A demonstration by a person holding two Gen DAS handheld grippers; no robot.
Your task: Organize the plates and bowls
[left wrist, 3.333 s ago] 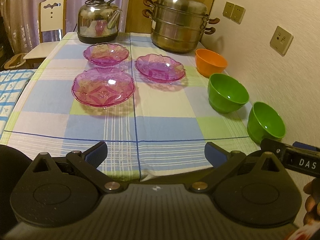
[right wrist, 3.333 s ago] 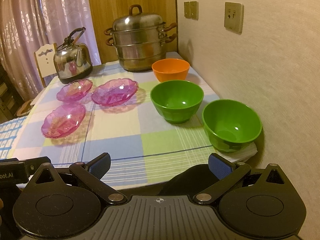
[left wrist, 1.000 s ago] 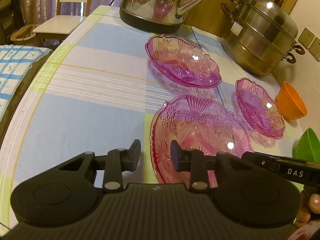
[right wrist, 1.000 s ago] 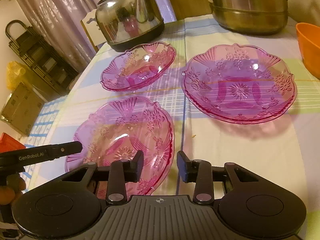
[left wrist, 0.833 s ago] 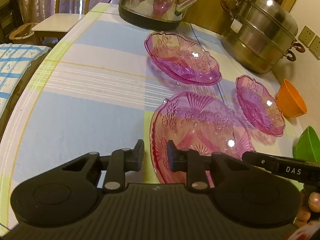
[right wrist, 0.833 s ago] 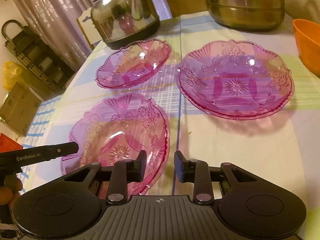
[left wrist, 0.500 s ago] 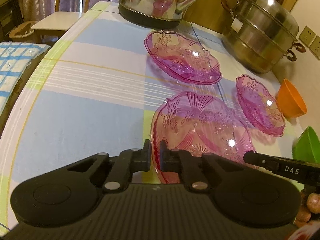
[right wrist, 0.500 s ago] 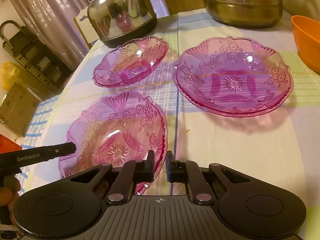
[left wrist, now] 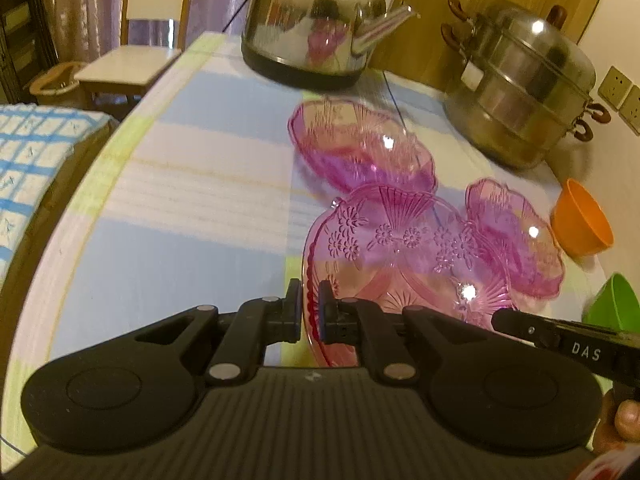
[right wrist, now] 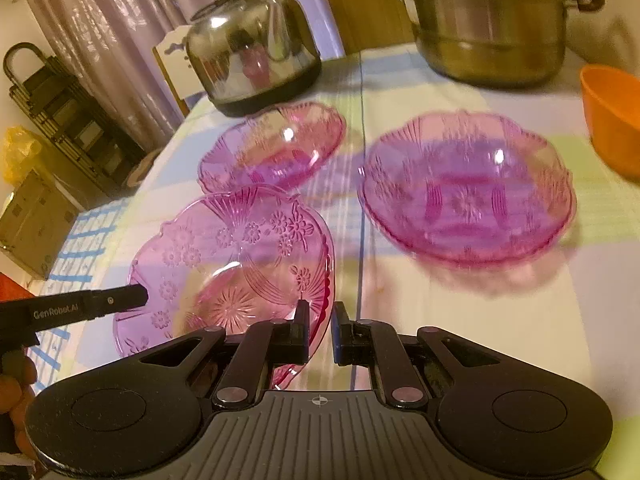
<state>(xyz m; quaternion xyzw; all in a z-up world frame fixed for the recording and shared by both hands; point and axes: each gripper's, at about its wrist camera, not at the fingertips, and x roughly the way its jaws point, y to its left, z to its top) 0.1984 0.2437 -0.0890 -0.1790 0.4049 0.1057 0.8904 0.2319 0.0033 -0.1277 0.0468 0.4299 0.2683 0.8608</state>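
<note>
- Left tool (left wrist: 309,307): jaws drawn narrow, pinching the left rim of the near pink plate (left wrist: 404,264).
- Right tool (right wrist: 320,330): jaws likewise narrow, clamped on the same plate's (right wrist: 236,268) opposite rim.
- Plate sits between the two tools, near the front of the desk (left wrist: 192,208); it looks slightly raised, but contact with the cloth cannot be judged.
- Two more pink plates lie beyond: far plate (left wrist: 360,148) straight ahead, touching or overlapping in view; right plate (right wrist: 468,188) just beside, toward the orange bowl (right wrist: 612,116).
- Judgement: stacking target lies forward; the right hand is nearer the right plate.
</note>
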